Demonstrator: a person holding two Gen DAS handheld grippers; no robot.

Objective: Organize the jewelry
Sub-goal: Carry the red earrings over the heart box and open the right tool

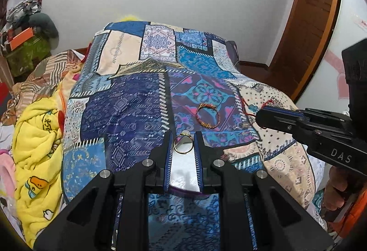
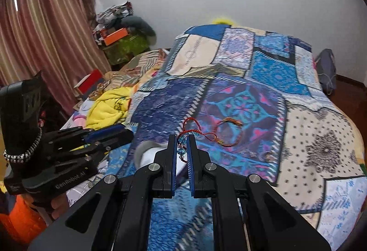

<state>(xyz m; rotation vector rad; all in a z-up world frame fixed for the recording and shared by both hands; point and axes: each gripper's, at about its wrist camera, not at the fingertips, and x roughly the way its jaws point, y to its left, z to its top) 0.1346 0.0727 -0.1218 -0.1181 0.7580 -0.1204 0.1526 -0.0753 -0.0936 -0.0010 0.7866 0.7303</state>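
Our patchwork blanket [image 1: 128, 113] keeps the jewelry flat and easy to see. The woven bangle [image 1: 208, 116] waits there. Our left gripper [image 1: 183, 147] pinches the gold ring [image 1: 182, 146] over a white tray [image 1: 183, 173], we think to drop it in. Our right gripper [image 2: 182, 147] squeezes the red bead bracelet [image 2: 191, 129].

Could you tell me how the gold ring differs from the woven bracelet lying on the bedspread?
The gold ring is thin, shiny metal; the woven bracelet is braided orange-and-dark thread. The ring looks smaller than the bracelet. The ring sits gripped between the left gripper's fingers over a white box; the bracelet lies free on the bedspread. Both are round hoops.
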